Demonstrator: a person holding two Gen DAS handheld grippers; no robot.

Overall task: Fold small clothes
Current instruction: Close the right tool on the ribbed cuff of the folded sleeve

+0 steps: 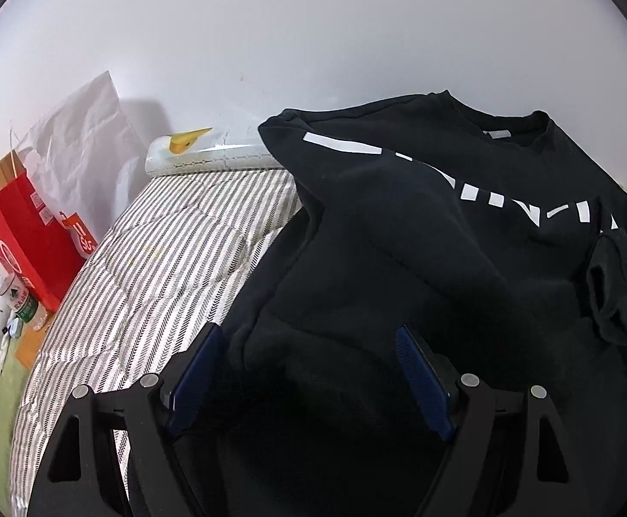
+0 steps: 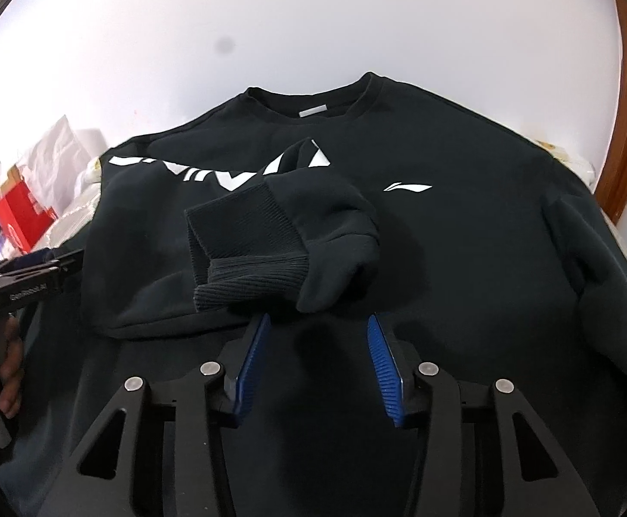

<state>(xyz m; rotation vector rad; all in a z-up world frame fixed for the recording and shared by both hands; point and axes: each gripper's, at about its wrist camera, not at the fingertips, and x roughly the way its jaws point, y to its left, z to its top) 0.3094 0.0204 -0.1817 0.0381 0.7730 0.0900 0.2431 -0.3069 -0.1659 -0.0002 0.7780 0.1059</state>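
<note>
A black sweatshirt [image 2: 464, 232] with white lettering lies spread on the bed, collar toward the wall. It also shows in the left wrist view [image 1: 399, 237]. Its left sleeve is folded across the chest, the ribbed cuff [image 2: 244, 254] lying just beyond my right gripper [image 2: 315, 344], which is open and empty above the cloth. My left gripper [image 1: 309, 340] is open and empty over the sweatshirt's lower left part. The cuff [image 1: 615, 288] shows at the right edge there. The left gripper's body [image 2: 33, 275] shows at the left of the right wrist view.
A striped bedcover [image 1: 150, 267] lies under the sweatshirt. A white wall stands behind. A red paper bag [image 1: 29, 232], a white bag [image 1: 81, 146], a bottle [image 1: 27, 308] and clutter stand left of the bed. A clear packet [image 1: 210, 155] lies by the wall.
</note>
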